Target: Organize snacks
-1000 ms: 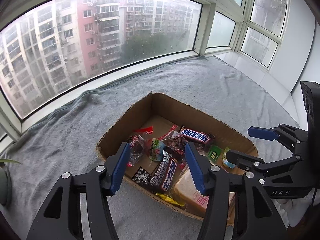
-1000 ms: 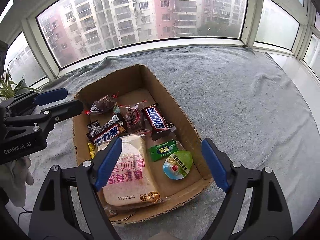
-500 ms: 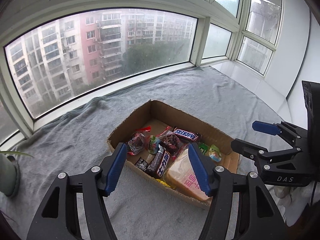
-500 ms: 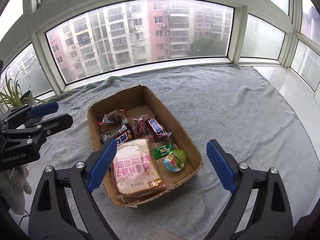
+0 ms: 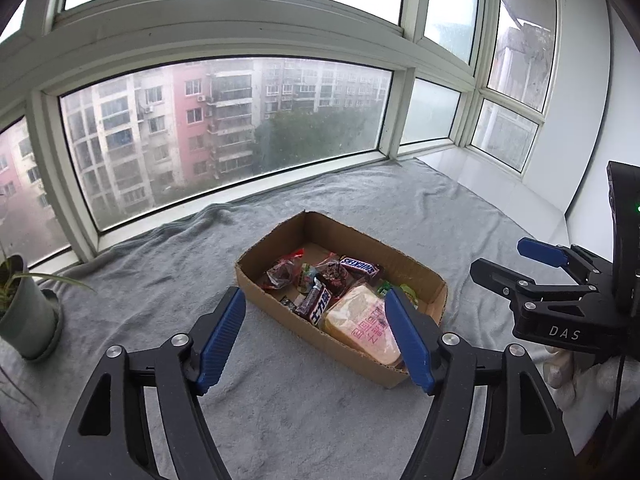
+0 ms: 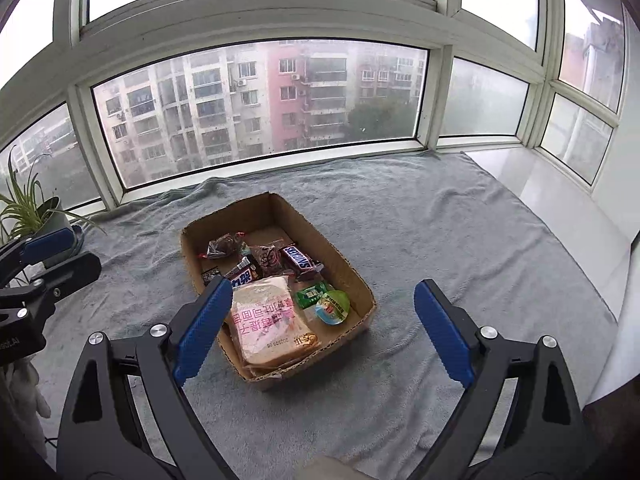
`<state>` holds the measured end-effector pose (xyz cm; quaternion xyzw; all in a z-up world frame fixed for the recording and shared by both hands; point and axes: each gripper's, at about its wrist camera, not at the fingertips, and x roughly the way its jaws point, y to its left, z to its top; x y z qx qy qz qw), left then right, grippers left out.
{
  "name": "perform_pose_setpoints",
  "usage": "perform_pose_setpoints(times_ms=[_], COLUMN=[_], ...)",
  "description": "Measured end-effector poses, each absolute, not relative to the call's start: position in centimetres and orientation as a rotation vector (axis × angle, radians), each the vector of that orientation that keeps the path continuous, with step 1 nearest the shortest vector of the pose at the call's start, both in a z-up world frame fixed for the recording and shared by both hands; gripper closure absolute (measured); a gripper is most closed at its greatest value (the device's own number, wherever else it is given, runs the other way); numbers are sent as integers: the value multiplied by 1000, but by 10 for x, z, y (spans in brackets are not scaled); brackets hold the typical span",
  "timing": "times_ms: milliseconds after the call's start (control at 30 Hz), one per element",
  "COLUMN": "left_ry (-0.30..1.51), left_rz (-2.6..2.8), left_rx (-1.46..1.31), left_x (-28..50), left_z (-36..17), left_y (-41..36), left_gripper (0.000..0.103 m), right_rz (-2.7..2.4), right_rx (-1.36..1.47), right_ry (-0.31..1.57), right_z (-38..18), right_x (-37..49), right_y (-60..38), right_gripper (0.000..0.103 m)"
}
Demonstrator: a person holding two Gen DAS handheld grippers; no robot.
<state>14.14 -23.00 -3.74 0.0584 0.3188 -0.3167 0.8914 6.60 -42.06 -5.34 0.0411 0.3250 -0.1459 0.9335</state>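
Note:
A brown cardboard box [image 5: 400,258] [image 6: 352,272] sits on a grey blanket. It holds several snacks: a wrapped bread loaf [image 5: 360,326] [image 6: 268,320], a Snickers bar [image 5: 359,266] [image 6: 300,258], a dark chocolate bar [image 5: 318,305] [image 6: 240,274], red-wrapped sweets [image 5: 282,272] [image 6: 224,246], a green packet [image 6: 312,294] and a green-lidded jelly cup [image 6: 332,306]. My left gripper [image 5: 316,336] is open and empty, held back above the box's near side. My right gripper [image 6: 322,328] is open and empty, also held back from the box. Each gripper shows in the other's view.
The grey blanket [image 5: 160,276] [image 6: 460,240] covers a window ledge. A potted plant [image 5: 24,316] [image 6: 36,212] stands at the left. Window glass and frame run along the far side. A white sill [image 6: 560,208] lies to the right.
Both grippers have pulled back and up from the box, so it looks smaller and farther away. Both stay open and empty. The snacks have not moved.

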Motion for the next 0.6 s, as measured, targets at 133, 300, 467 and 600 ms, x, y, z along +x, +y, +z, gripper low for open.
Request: perform_pose_setpoints(times_ms=[133, 300, 467, 600], left_ry=[635, 620, 615, 605], left_rz=[-638, -609, -595, -585], left_rx=[115, 96, 102, 99], left_x=[126, 111, 101, 95], left_z=[-32, -28, -26, -21], left_y=[-219, -208, -202, -198], left_gripper=[31, 26, 26, 25], right_rz=[-306, -304, -304, -297], right_rx=[83, 102, 79, 74], right_ry=[643, 620, 615, 610], right_z=[-48, -42, -39, -37], right_x=[52, 40, 37, 36], right_y=[-409, -401, -393, -388], right_gripper=[8, 8, 8, 8])
